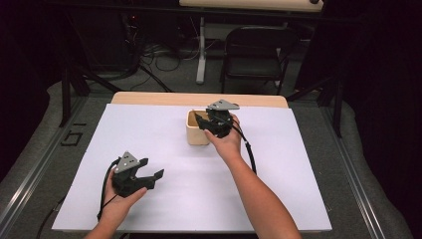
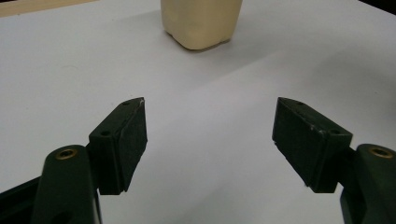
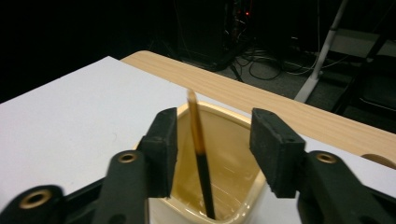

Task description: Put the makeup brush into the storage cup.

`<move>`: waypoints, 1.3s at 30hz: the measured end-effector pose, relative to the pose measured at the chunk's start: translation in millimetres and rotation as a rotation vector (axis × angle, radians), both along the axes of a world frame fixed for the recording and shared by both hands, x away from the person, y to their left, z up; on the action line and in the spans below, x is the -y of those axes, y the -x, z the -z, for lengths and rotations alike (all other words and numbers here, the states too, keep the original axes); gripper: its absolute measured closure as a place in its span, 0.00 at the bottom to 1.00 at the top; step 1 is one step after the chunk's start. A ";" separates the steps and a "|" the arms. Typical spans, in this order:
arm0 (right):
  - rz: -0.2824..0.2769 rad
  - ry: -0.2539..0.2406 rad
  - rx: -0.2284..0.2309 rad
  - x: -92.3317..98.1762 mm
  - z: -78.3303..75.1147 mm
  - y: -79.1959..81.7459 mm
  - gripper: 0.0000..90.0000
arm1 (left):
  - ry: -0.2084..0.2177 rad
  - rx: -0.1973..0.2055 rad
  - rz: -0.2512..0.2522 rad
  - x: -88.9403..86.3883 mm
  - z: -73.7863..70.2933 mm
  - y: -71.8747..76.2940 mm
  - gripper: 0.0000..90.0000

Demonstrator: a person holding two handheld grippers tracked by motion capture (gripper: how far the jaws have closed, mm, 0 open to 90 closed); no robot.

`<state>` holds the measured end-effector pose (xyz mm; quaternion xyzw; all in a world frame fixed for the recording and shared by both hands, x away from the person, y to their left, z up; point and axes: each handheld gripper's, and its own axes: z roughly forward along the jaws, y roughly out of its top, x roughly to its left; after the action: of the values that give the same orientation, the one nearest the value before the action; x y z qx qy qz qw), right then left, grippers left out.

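High view: my right tool (image 1: 217,121) sits over the cream cup (image 1: 197,134), which stands on the white surface (image 1: 164,149) near the middle of its far edge. My left tool (image 1: 144,178) hangs over the near-left part of the surface, well apart from the cup, jaws spread, nothing in them. The far strip of bare wood (image 1: 199,99) shows past the white sheet.

Left gripper view: jaws wide apart over bare white surface. Cup base (image 2: 201,23) straight ahead, farther off. Nothing between the pads.

Right gripper view: jaws apart, one on each side of the cup's mouth (image 3: 219,177). A thin stick (image 3: 200,154) — amber upper part, black lower part, probably a brush or pencil — stands leaning inside the cup, lower end at the bottom. Its top is blurred, so I can't tell what the tip is. It rises between the pads, touching neither as far as I can see. The tool isn't clamped on it.

Handling, my judgement: the stick is light, stiff and narrow — easy to roll or pivot in flat pads. I'd take it on the amber part above the rim, pads square to the shaft. The cup looks like glazed ceramic or hard plastic: rigid, smooth, could tip if the stick drags on the rim. Lift straight along the shaft.
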<state>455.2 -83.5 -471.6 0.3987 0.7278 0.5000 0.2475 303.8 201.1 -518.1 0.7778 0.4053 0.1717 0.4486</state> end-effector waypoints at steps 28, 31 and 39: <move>-0.008 0.024 0.000 58.8 5.8 46.8 0.39 | 0.010 -0.003 -0.019 -1.1 -0.8 -0.1 0.26; -0.013 0.021 0.007 63.2 6.1 52.1 0.39 | 0.009 -0.008 -0.013 -0.4 -0.7 -0.2 0.26; -0.021 0.021 0.008 73.4 7.2 69.7 0.37 | 0.007 -0.011 -0.014 0.5 -0.1 -0.1 0.26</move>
<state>385.5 -156.9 -478.8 0.3863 0.7362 0.4966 0.2495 303.9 200.6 -518.0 0.7742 0.4136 0.1691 0.4482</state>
